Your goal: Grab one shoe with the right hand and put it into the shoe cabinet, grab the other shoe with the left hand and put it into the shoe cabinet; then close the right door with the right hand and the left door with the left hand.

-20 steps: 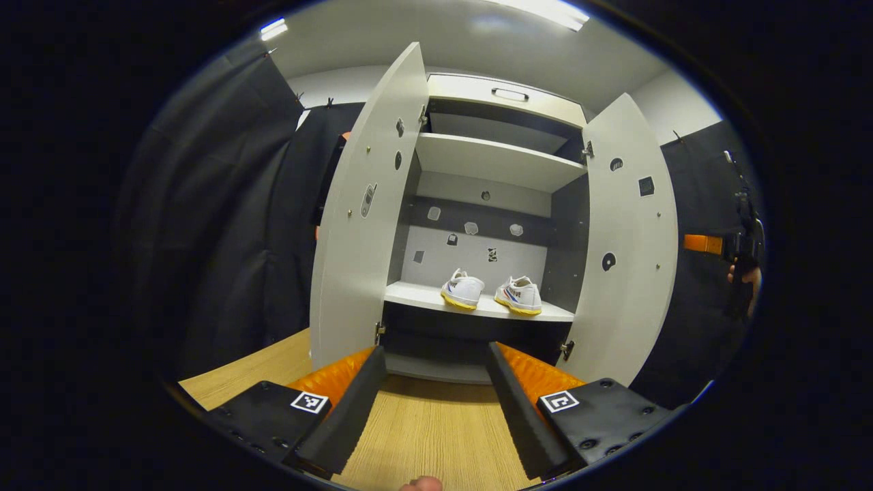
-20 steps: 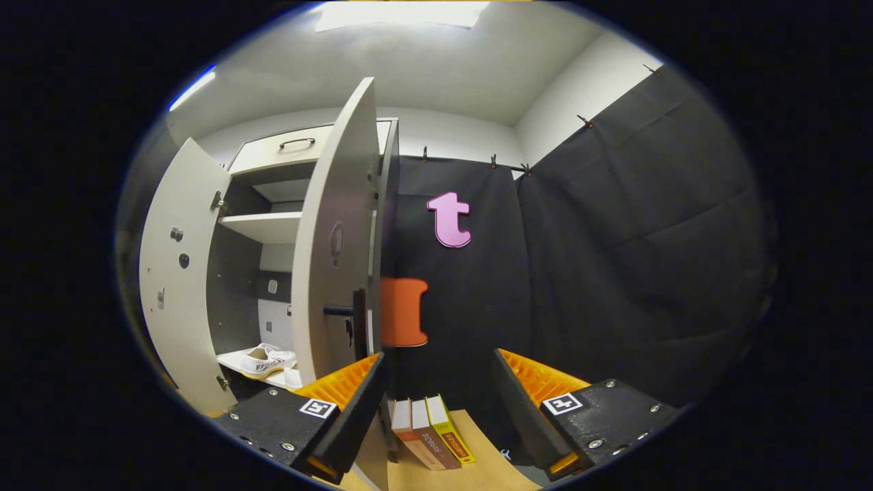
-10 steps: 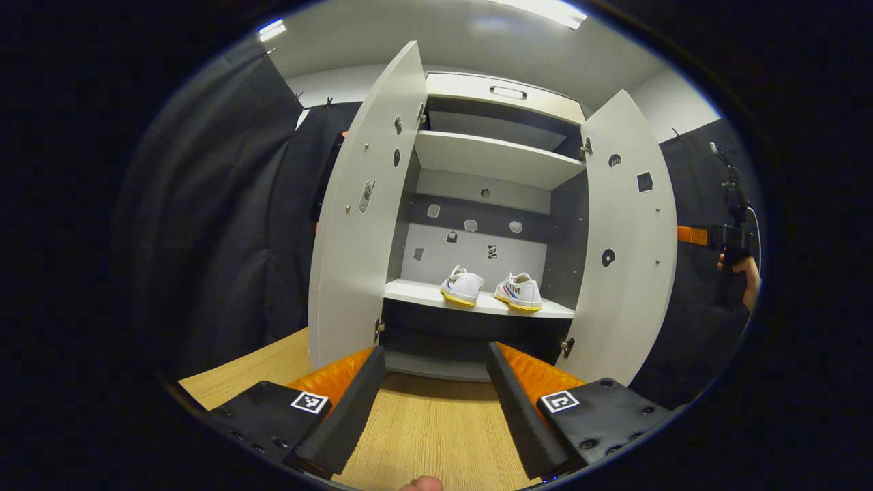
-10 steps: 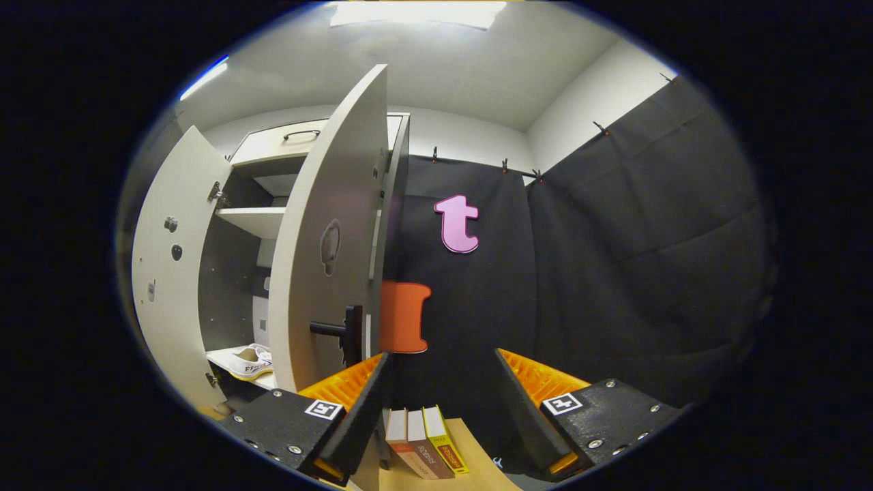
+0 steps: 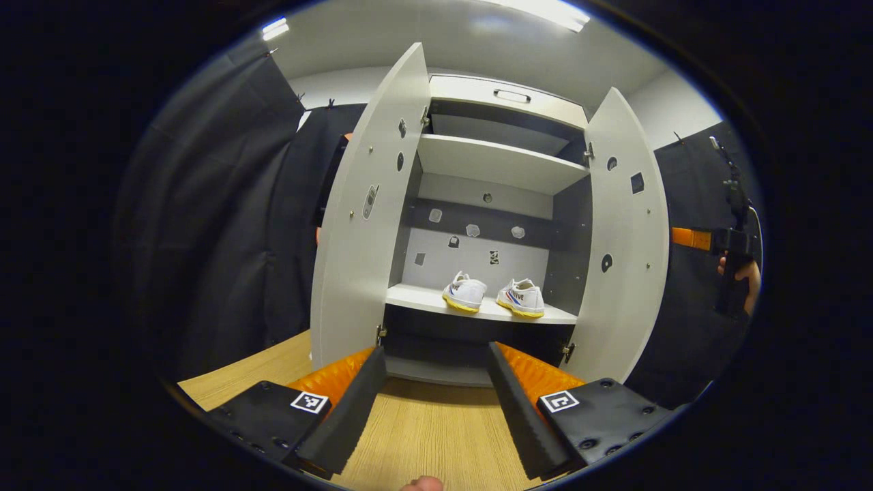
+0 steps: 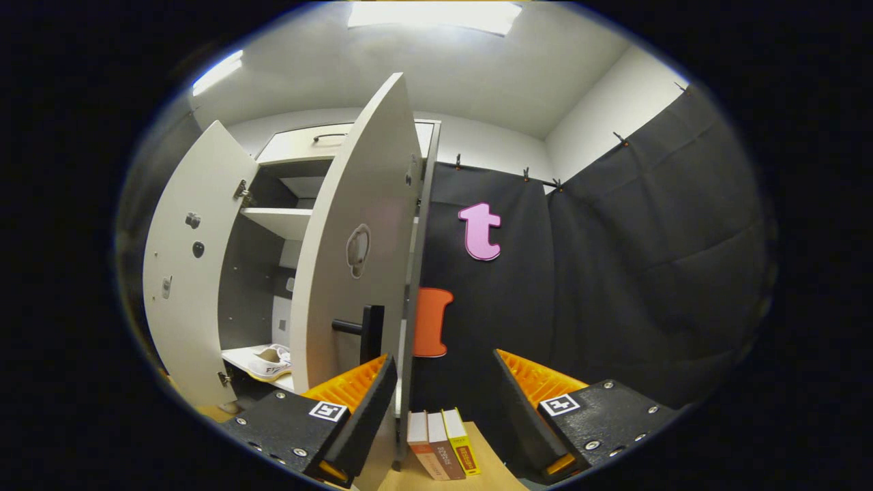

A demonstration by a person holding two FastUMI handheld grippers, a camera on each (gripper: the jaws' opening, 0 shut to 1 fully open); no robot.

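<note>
We judge the step in hand is closing the shoe cabinet (image 5: pixel 501 160): both shoes (image 5: pixel 464 293) (image 5: pixel 522 298) sit on its shelf, straight ahead of the left gripper (image 5: pixel 431 395), jaws spread and empty. The right door (image 6: pixel 354 252) stands just left of the right gripper (image 6: pixel 443 416), also spread; next we push its outer face, near the handle (image 6: pixel 361 329).

left tongs (image 5: pixel 431 402), black blocky finger mounts with screws, square black-and-white marker tag on each, ribbed inner faces, right tongs (image 6: pixel 443 416) same build
</note>
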